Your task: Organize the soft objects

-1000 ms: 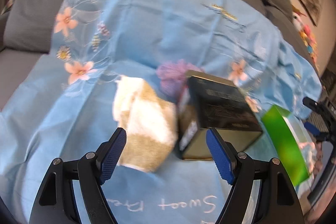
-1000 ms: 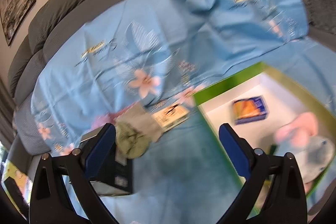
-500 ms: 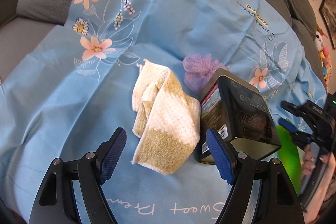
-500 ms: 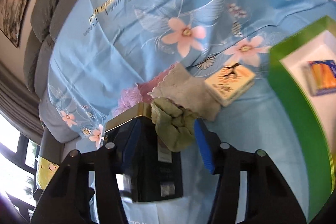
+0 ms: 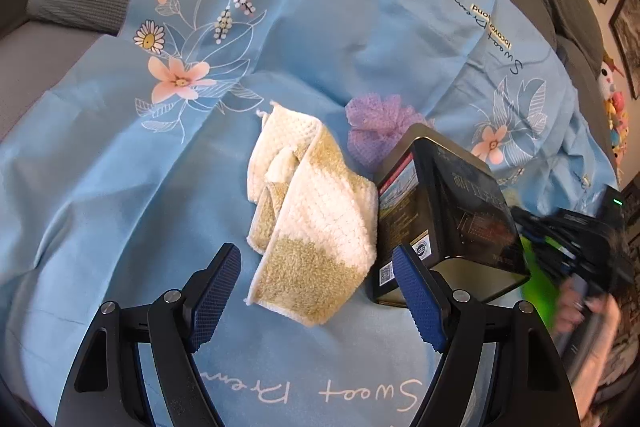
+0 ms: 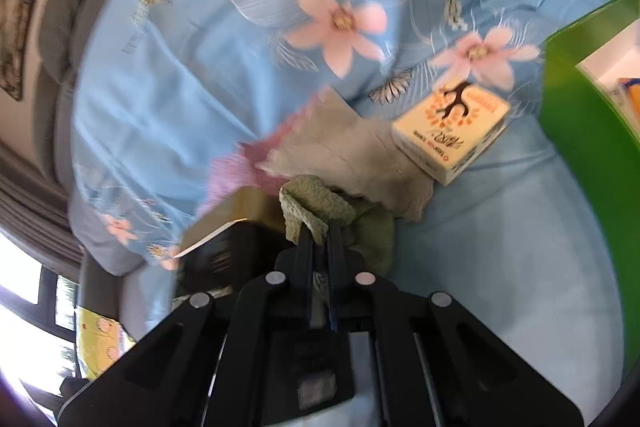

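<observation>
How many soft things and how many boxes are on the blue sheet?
Cloths: 3, namely the white-and-tan towel, the green cloth and the beige cloth
Mesh puffs: 1, the purple puff
Boxes: 3, namely the black tin, the tissue pack and the green box
Total: 7

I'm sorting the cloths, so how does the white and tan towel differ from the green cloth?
The white and tan towel is two-toned, while the green cloth is plain green. The towel lies loose on the blue sheet between the open left claw; the green cloth is pinched in the shut right claw. Both are crumpled terry beside the black tin.
</observation>
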`<state>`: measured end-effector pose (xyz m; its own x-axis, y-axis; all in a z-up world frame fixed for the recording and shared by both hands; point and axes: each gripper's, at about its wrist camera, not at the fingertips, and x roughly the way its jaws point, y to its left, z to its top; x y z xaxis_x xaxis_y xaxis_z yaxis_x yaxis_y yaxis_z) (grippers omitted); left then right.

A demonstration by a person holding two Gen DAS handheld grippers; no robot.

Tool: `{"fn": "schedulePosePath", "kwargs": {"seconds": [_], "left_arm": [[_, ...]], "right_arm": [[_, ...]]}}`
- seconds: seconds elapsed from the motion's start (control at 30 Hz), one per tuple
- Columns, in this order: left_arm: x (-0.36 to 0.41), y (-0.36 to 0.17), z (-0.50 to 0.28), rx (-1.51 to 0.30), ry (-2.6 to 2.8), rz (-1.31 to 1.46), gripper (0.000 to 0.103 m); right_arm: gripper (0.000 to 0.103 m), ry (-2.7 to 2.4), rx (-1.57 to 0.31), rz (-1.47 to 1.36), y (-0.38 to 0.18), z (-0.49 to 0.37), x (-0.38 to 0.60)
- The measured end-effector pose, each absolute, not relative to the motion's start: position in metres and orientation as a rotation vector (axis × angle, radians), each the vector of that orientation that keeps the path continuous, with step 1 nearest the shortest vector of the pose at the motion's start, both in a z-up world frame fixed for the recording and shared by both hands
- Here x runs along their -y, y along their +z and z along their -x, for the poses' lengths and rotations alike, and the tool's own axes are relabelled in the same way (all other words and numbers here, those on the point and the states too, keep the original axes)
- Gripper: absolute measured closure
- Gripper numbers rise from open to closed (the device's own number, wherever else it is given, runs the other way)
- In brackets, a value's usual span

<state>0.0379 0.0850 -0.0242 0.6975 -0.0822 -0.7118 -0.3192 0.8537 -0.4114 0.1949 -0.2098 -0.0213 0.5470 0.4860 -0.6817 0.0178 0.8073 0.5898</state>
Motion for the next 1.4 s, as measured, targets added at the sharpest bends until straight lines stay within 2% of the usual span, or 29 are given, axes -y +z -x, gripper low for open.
{"fn": "schedulePosePath", "kwargs": {"seconds": [0.2,0.37,0.63,0.9,1.0,1.07,1.13,1.23,1.4], "left_arm": [[-0.079,-0.026,-0.035,-0.828,0.11,0.547,0.024],[-0.073,-0.025,-0.029,-0.825,0.075,0.559,0.024],[-0.077,-0.035,-0.004,-0.835,0.095,0.575,0.024],[-0.091,-0.041,0.01,-0.832,0.146,0.616,0.024],[-0.091,-0.041,0.012,-0.829,0.137,0.626,0.024],[-0.088,-0.041,0.011,-0.828,0.134,0.615,0.024],[-0.085,-0.04,0.011,-0.831,0.13,0.598,0.024],[-0.082,-0.04,0.01,-0.835,0.115,0.593,0.024],[-0.073,-0.036,0.011,-0.83,0.066,0.585,0.024]], "right_arm": [[0.098,0.325,-0.859,-0.492,0.021,-0.128,0.207],[0.097,0.338,-0.834,-0.382,0.032,-0.071,0.196],[0.095,0.391,-1.005,-0.171,-0.015,-0.047,0.15],[0.093,0.526,-1.161,-0.142,-0.062,-0.052,0.1],[0.082,0.541,-1.204,-0.147,-0.073,-0.053,0.091],[0.056,0.535,-1.201,-0.159,-0.071,-0.05,0.092],[0.043,0.554,-1.159,-0.202,-0.06,-0.048,0.1],[0.031,0.556,-1.083,-0.223,-0.041,-0.045,0.113],[0.021,0.5,-1.015,-0.296,-0.026,-0.048,0.14]]}}
